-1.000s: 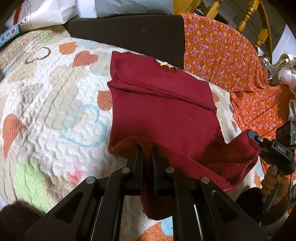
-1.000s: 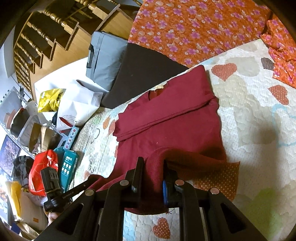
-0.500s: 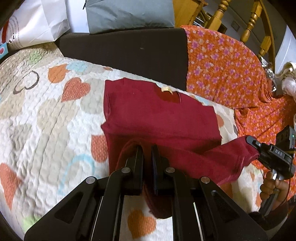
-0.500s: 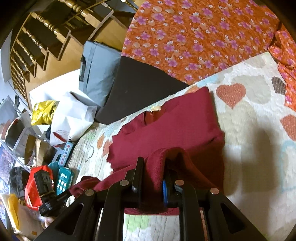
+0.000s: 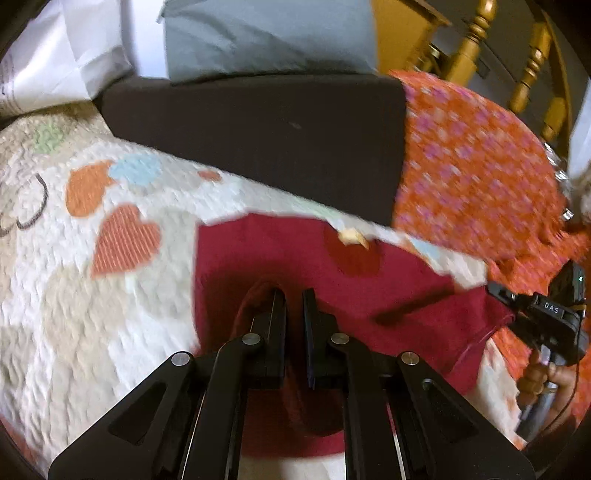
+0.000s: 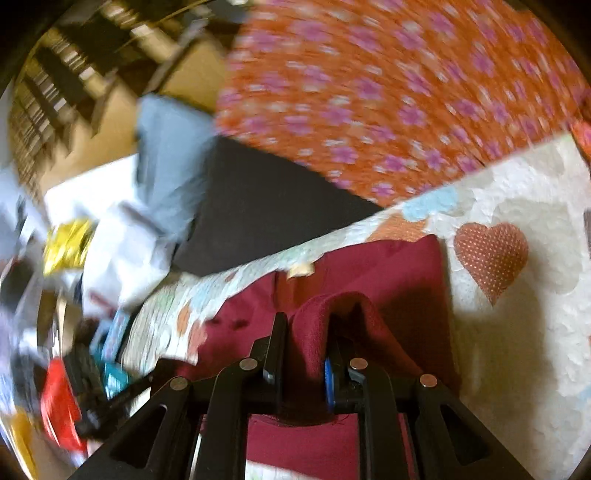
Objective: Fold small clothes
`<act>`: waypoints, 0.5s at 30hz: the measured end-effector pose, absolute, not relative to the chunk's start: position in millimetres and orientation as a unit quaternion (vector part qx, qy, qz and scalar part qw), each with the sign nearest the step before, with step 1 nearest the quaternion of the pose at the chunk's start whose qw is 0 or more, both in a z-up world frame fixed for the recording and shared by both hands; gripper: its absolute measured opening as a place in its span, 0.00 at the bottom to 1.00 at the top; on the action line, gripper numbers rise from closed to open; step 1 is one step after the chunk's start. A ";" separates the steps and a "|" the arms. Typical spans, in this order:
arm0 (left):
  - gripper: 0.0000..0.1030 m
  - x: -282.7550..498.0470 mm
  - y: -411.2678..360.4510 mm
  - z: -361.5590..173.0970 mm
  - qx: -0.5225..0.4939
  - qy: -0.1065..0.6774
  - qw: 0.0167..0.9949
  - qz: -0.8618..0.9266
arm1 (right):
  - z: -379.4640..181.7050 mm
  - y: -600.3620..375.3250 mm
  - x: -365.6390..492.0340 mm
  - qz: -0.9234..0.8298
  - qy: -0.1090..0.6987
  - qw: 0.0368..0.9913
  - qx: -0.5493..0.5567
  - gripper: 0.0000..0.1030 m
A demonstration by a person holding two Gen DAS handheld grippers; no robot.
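A small dark red shirt [image 5: 288, 258] lies on the heart-print quilt [image 5: 92, 295], its tan neck label [image 5: 352, 236] toward the far edge. My left gripper [image 5: 293, 299] is shut on the shirt's near hem and holds it over the upper half. My right gripper [image 6: 304, 321] is shut on the other end of that hem, with a fold of the red shirt [image 6: 388, 266] bulging between its fingers. The right gripper also shows at the right of the left wrist view [image 5: 498, 291], pinching the hem corner. Both views are blurred.
A dark cushion [image 5: 258, 129] and a grey pillow [image 5: 266, 33] lie beyond the quilt. Orange floral cloth [image 5: 480, 177] lies at the right. A white bag [image 5: 62, 55] is at the far left. Bags and boxes [image 6: 74, 332] crowd the floor on the left.
Both grippers have carried the near hem away from me over the shirt toward the neck. The lower half now covers most of the upper half.
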State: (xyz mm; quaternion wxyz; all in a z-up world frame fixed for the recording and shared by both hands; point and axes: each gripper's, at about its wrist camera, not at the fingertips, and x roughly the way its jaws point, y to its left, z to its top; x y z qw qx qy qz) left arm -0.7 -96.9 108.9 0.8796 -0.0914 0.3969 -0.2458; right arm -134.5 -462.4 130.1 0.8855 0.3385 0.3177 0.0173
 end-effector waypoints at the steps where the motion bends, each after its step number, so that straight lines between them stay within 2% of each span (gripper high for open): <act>1: 0.11 6.3 -94.9 104.9 -0.089 0.385 0.888 -0.233 | 120.0 -473.6 -122.8 0.003 0.324 0.872 0.366 0.14; 3: 0.19 22.5 -93.1 91.5 -0.087 0.396 0.886 -0.226 | 95.6 -494.4 -100.3 -0.016 0.343 0.842 0.415 0.16; 5: 0.47 30.2 -88.6 82.7 -0.064 0.399 0.894 -0.195 | 74.7 -509.3 -83.9 -0.046 0.372 0.823 0.428 0.17; 6: 0.50 32.4 -83.8 81.7 -0.061 0.391 0.900 -0.186 | 71.3 -515.3 -82.0 -0.063 0.373 0.824 0.422 0.17; 8: 0.52 38.1 -72.2 83.2 -0.081 0.385 0.901 -0.185 | 75.3 -524.8 -86.1 -0.069 0.353 0.833 0.421 0.20; 10: 0.52 40.7 -63.4 86.6 -0.106 0.379 0.900 -0.188 | 86.1 -534.4 -97.8 -0.089 0.320 0.848 0.413 0.30; 12: 0.52 39.7 -62.9 89.5 -0.108 0.378 0.898 -0.197 | 97.6 -537.5 -109.5 -0.086 0.305 0.859 0.402 0.31; 15: 0.52 30.4 -73.7 95.7 -0.088 0.375 0.893 -0.233 | 109.1 -517.2 -119.8 -0.055 0.332 0.882 0.331 0.31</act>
